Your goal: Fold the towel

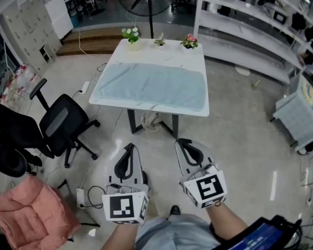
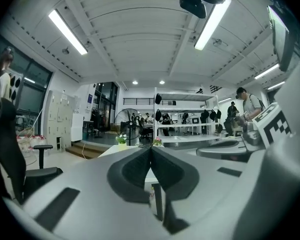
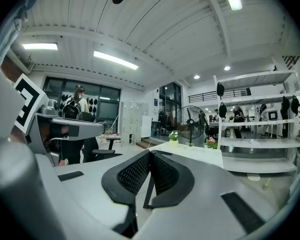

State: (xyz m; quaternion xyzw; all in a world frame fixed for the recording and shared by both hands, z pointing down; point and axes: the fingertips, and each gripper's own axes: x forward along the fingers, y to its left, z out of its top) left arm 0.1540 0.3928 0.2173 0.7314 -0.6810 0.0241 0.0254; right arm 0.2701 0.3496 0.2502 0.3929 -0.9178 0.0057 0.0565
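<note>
A pale blue towel (image 1: 152, 85) lies spread flat over a white table (image 1: 146, 50) in the head view, well ahead of both grippers. My left gripper (image 1: 129, 148) and right gripper (image 1: 180, 141) are held side by side over the floor, short of the table's near edge. Both have their jaws shut with nothing between them. In the left gripper view the left gripper (image 2: 150, 149) points level at the table (image 2: 115, 149). The right gripper (image 3: 150, 154) likewise points at the table (image 3: 192, 151), seen from a low angle.
Three small potted plants (image 1: 131, 35) (image 1: 159, 41) (image 1: 189, 41) stand along the table's far edge. A black office chair (image 1: 60, 124) stands left of the table, a pink cushion (image 1: 28, 212) at the lower left. White shelving (image 1: 261, 30) runs along the right. A floor fan (image 3: 192, 119) stands behind the table.
</note>
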